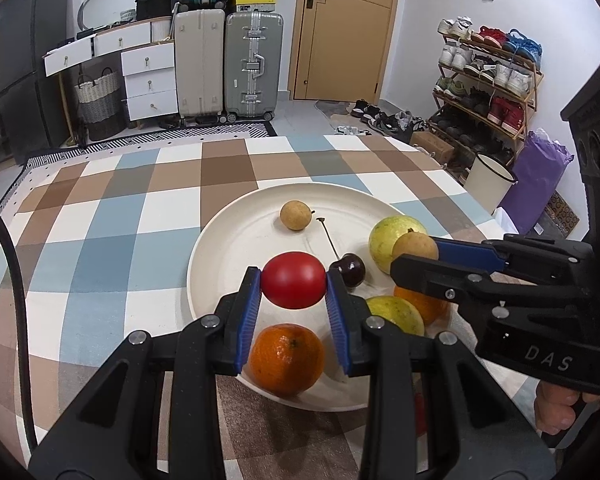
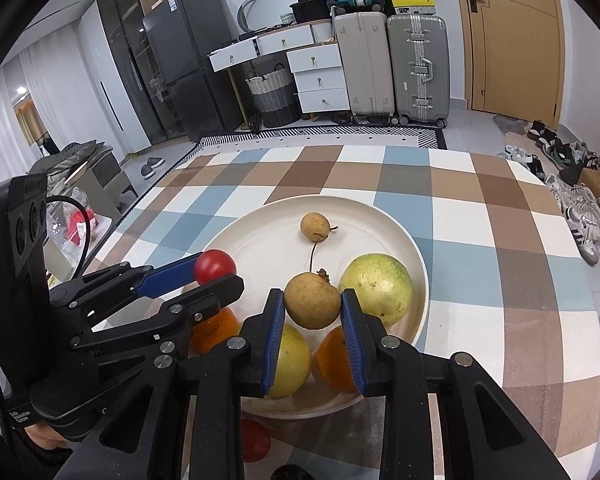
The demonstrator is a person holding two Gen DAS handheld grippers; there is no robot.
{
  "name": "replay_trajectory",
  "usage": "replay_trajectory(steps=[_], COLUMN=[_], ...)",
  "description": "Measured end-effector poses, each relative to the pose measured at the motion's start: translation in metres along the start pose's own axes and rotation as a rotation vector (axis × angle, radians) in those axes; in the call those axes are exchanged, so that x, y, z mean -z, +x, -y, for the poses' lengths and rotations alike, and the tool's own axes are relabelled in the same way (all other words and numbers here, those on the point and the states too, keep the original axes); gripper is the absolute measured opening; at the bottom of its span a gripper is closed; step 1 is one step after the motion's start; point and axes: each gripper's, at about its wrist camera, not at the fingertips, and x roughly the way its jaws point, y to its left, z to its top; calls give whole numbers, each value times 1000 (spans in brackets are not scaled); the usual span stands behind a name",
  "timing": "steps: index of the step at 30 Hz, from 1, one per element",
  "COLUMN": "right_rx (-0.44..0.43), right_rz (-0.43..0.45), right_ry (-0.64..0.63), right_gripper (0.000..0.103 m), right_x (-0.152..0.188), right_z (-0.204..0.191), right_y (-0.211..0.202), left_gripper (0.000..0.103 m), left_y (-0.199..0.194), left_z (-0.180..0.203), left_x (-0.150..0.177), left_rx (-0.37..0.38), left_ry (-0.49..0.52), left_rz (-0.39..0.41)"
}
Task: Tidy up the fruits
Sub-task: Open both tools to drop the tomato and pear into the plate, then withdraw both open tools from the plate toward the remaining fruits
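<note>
1. My left gripper (image 1: 294, 280) has its jaws clamped on a red tomato (image 1: 294, 279), centre of the left wrist view, above the cream plate (image 1: 228, 236).
2. My right gripper (image 2: 312, 306) pinches a small brown pear (image 2: 312, 300) (stem up), lower centre of the right wrist view.
3. On the plate lie a green guava (image 2: 376, 288), two oranges (image 1: 286, 358), a cherry (image 1: 350, 270) and another brown pear (image 1: 296, 215).
4. The plate sits on the checked counter (image 1: 100, 208).

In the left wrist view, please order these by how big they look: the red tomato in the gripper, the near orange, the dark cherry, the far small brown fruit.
1. near orange
2. red tomato
3. dark cherry and far small brown fruit: they look alike, and the brown fruit lies farther away, so I do not rank them.
</note>
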Motion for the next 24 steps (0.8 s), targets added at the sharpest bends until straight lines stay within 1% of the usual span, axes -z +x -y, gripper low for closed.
replay_trajectory(steps=[1,4,5,7,8,9,10,11,12,13,14,15,17,18,20,21,24], right_rx=[-2,10,11,25,31,37,41,47,51,52,54,55,47,37,30,28,31], right_rz=[-1,13,18,35,38,38,38,37,38,42,52,57,55,50,44,45,53], right_ry=[-3,-13,-13,-9,-8,-10,-10,-10,-9,-6,-4,-1,6,13,25,25,16], right_gripper=[30,37,42,47,51,53,55,64,77,82,89,93,95,98,101,102,102], right_x=[0,2,2,3,4,5,5,6,8,9,11,13,17,19,23,25,30], right_z=[0,1,1,3,4,5,6,8,10,11,13,15,18,19,21,21,19], right_y=[0,-5,-7,-14,-17,-20,-23,-26,-30,-33,-39,-43,-50,-53,-58,-61,-68], left_gripper=[29,29,30,30,33,41,46,57,65,69,76,83,84,85,88,91,102], left_y=[-1,-8,-11,-15,-17,-20,-23,-26,-31,-36,-42,-46,-55,-59,-65,-69,-81], left_z=[0,0,1,1,0,0,-1,-1,-2,-1,-1,-1,-1,0,1,2,4], left_x=[0,1,1,2,3,3,4,5,7,8,10,12,15,16,19,21,26], left_rx=[5,15,15,16,15,12,8,-1,-8,-12,-14,-16,-16,-17,-29,-33,-43], left_ry=[1,4,7,7,3,-1,-5,-9,-11,-11,-11,-13,-16,-16,-15,-15,-12], left_rz=[4,22,24,23,23,23,23,29,40,49,56,59,70,69,64,67,77])
